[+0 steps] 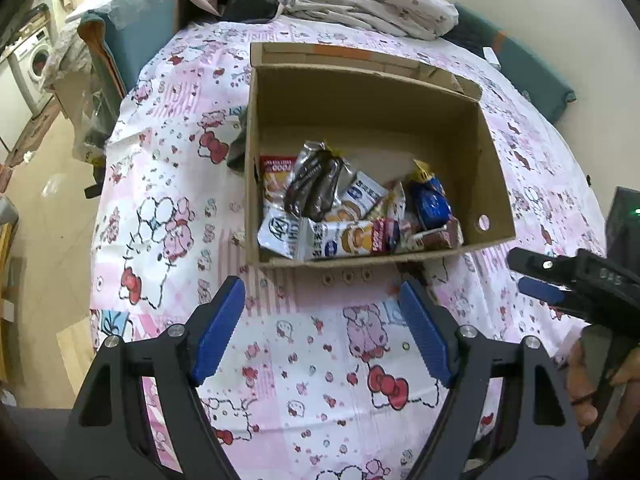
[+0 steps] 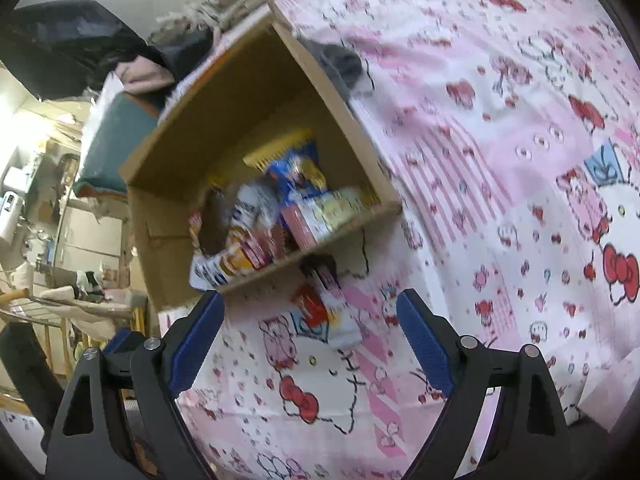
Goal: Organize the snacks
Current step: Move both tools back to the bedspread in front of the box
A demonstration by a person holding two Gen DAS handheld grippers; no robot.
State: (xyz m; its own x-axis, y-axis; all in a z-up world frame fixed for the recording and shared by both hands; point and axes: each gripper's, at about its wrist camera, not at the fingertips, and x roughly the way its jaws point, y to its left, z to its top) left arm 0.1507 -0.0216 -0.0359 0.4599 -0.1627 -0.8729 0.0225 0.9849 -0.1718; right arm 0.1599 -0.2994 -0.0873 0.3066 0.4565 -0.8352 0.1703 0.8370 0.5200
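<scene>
**One packet left outside the box**

Most snacks [image 1: 352,208] already lie heaped in the box [image 1: 492,152], against its near wall. One packet [image 2: 324,308] lies on the sheet [image 2: 500,160] just outside that wall, ahead of the right gripper [image 2: 308,336]. That is likely the next pick.

To do it well, bring the right gripper down so its fingers straddle the packet across its narrow width, close firmly, lift clear of the wall, then release over the heap.

Both grippers tilt steeply down towards the sheet. The right one's fingers stand wide apart, empty. The left gripper [image 1: 322,320] hovers short of the box, fingers also apart, holding nothing.
</scene>
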